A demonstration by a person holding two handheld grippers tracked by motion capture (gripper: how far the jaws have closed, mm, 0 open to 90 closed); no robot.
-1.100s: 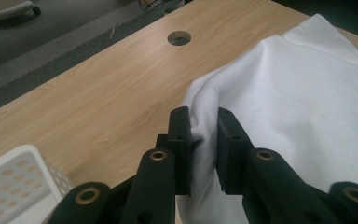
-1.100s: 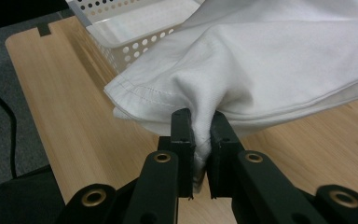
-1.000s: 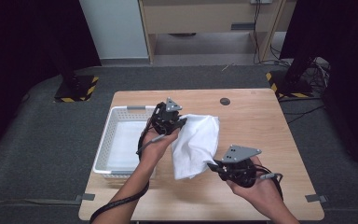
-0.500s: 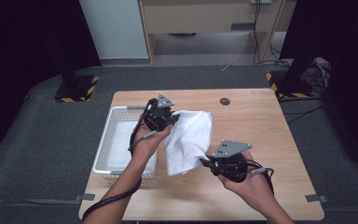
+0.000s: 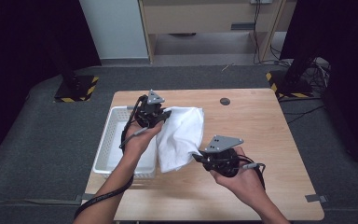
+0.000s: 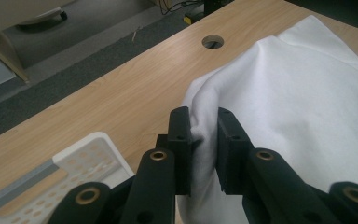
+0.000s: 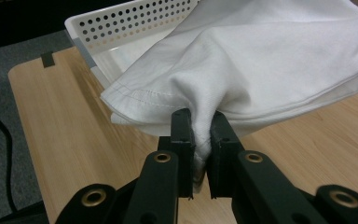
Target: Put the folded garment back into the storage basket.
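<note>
Above the wooden counter (image 5: 261, 135), a white folded cotton cloth (image 5: 182, 137) hangs stretched between left claw (image 5: 161, 116) and right claw (image 5: 199, 156), each pinching an opposite edge beside the white perforated plastic basket (image 5: 109, 140).

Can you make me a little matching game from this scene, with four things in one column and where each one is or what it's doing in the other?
Things:
1. white cloth
2. white basket
3. round hole
4. left gripper

States:
A. at the table's left edge
B. in the tabletop, far side
C. held between both grippers
D. clamped on the cloth's upper fold

Pairs: 1-C, 2-A, 3-B, 4-D
</note>
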